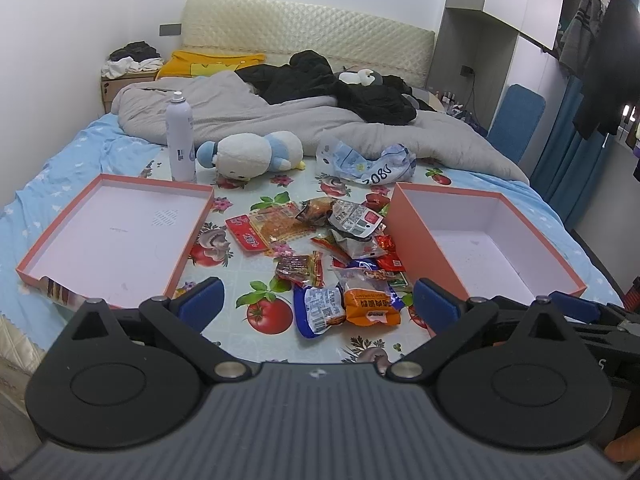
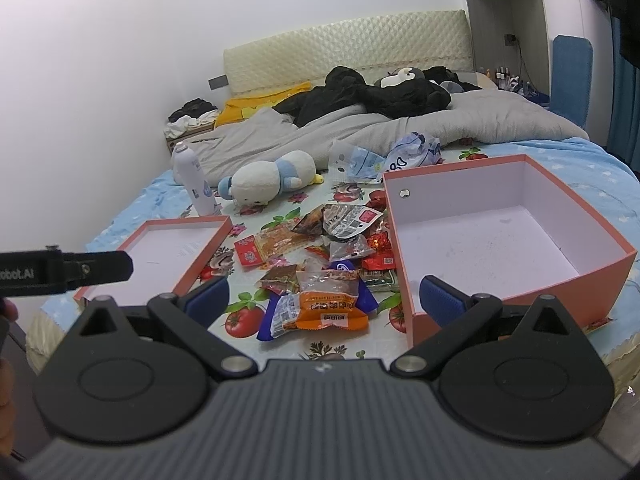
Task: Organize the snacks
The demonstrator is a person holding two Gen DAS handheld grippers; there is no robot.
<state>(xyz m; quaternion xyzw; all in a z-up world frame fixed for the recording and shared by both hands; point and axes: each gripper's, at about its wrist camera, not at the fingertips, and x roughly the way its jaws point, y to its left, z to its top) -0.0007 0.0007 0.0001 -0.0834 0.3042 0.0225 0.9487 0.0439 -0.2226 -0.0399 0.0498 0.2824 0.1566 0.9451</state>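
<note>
Crinkly packets: snack pile (image 1: 336, 256) overlaps; one pinch may drag neighbours.
Left gripper (image 1: 316, 300): jaws released, holding nothing.
Right gripper (image 2: 324, 294): released too.
Box (image 2: 516, 240): thin wall (image 2: 400, 256), easily knocked.

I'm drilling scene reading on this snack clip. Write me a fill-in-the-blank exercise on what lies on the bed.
1. The pile of crinkly snack packets lies ____ the shallow pink cardboard lid and the deep pink cardboard box.
2. The deep pink cardboard box holds ____ packets.
3. The white spray can stands ____.
4. Both the left gripper and right gripper are ____.

Missing words: between; no; upright; open
</note>
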